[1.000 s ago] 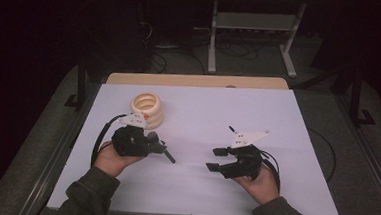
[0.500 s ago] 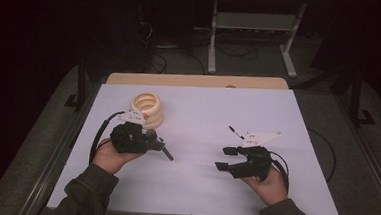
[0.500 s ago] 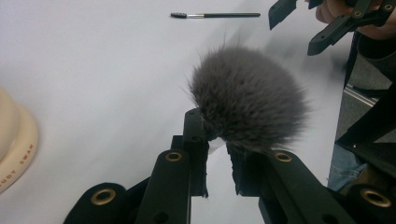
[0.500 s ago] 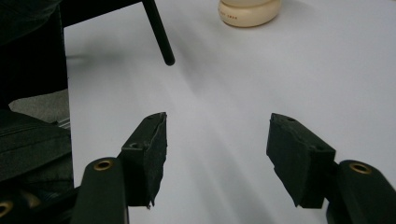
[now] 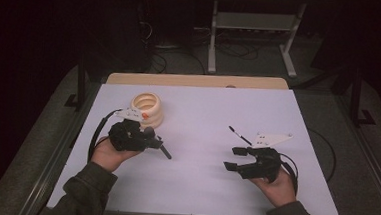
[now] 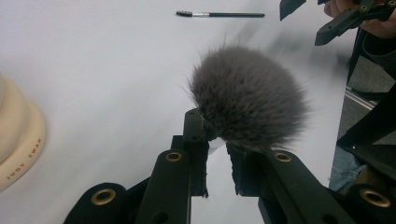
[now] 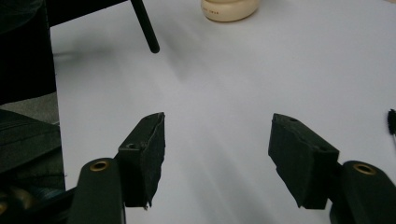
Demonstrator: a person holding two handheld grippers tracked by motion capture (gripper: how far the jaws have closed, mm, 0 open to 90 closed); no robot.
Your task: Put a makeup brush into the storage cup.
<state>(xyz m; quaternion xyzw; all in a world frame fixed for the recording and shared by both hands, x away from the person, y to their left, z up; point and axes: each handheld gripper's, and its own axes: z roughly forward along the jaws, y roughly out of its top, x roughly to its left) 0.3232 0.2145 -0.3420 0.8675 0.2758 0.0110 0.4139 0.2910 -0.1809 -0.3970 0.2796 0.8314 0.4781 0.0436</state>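
The fluffy grey brush (image 6: 247,100) sits clamped in the left gripper (image 5: 149,140) above the white desk (image 5: 199,183), just in front of the cream ringed holder (image 5: 147,108), while the right gripper (image 5: 239,159), empty, has just been opening, a thin black brush (image 5: 240,136) lying just beyond it.

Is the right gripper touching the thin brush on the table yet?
Apart. The high view shows the right gripper, fingers open and empty, with bare table between it and the thin brush.
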